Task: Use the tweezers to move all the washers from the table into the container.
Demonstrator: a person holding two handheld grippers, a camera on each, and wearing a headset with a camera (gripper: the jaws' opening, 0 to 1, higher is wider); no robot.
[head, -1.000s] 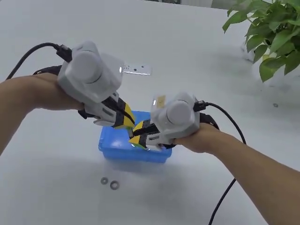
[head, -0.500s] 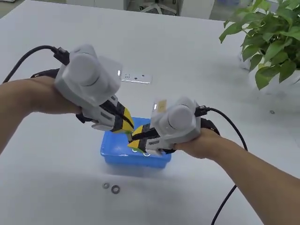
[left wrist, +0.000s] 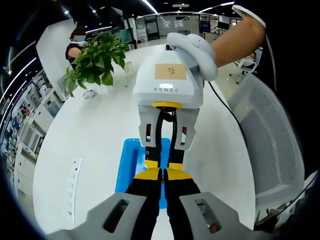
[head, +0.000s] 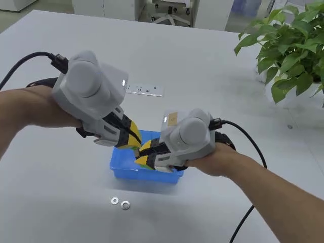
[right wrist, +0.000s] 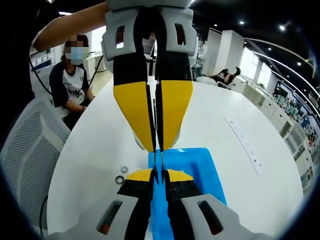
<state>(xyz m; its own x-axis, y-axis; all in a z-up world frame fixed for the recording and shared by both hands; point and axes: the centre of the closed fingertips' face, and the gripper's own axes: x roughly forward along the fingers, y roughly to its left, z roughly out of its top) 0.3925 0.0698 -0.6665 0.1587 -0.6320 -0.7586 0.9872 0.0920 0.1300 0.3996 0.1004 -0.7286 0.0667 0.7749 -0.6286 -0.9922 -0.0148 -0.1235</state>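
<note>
left gripper, right gripper both clamped on tweezers, over blue container, 2 washers nearby

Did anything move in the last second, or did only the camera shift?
Only the head view shifted. The left gripper and right gripper stay shut, tip to tip over the blue container. Both washers still lie on the table beside it.

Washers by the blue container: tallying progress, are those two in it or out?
Out. Both washers lie on the table beside the blue container, outside its wall.
</note>
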